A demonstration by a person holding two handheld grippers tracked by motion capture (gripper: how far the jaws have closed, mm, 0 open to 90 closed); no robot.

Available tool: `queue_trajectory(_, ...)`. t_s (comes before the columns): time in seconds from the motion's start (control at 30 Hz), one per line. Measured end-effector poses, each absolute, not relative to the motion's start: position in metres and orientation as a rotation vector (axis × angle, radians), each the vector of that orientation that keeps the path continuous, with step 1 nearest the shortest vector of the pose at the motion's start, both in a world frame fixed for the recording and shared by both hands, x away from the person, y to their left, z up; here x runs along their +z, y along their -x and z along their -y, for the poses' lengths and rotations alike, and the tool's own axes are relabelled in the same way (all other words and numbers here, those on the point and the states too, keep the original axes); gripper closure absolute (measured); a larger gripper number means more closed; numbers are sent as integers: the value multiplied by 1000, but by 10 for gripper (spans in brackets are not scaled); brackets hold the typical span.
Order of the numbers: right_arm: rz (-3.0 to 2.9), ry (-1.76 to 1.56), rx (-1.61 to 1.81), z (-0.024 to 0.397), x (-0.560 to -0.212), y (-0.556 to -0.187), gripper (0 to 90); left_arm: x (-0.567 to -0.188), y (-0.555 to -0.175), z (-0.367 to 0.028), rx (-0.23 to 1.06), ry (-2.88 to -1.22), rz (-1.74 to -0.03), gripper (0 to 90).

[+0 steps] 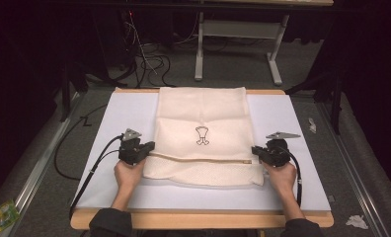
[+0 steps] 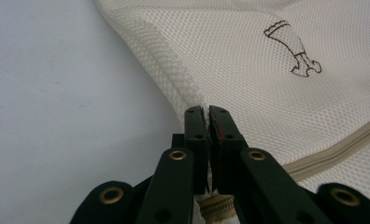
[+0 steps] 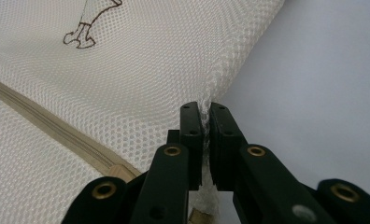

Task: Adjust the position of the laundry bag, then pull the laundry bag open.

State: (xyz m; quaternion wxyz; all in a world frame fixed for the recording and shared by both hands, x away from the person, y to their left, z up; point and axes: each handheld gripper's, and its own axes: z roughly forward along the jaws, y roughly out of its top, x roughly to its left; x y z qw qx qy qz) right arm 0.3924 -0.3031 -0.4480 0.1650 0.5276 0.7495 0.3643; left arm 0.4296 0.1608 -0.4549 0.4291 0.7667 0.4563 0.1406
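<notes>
A cream mesh laundry bag lies flat on the white table top, with a small brown line drawing at its middle and a tan zipper running across near its front. My left gripper is shut on the bag's left edge at the zipper's end. My right gripper is shut on the bag's right edge at the same height. In the left gripper view the drawing is at upper right; in the right gripper view the zipper crosses at left.
The table top has a wooden front edge. Black cables trail from the grippers over the table's sides. Beyond the table stand a grey table frame and loose wires on the floor. Scraps lie on the floor at right.
</notes>
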Motion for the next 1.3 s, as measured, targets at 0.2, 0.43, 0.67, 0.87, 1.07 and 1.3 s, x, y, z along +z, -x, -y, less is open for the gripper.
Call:
queue_trajectory(0.2,-2107,-1531,1058,313,-451,-385,862,-455,-427,-150,343,-1923,-1120,869)
queue_trajectory(0.43,-2091,-1549,1058,326,-455,-377,862,-457,-424,-142,325,-1923,-1107,869)
queue_trajectory(0.67,-2089,-1550,1053,330,-456,-368,860,-459,-412,-136,338,-1970,-1083,861)
queue_trajectory(0.87,-2096,-1546,1040,330,-458,-367,860,-460,-412,-136,342,-1986,-1088,860)
queue_trajectory(1.07,-2105,-1544,1022,328,-462,-368,854,-464,-411,-139,363,-1999,-1088,854)
queue_trajectory(1.3,-2106,-1544,1007,327,-467,-367,813,-468,-410,-139,368,-2007,-1094,836)
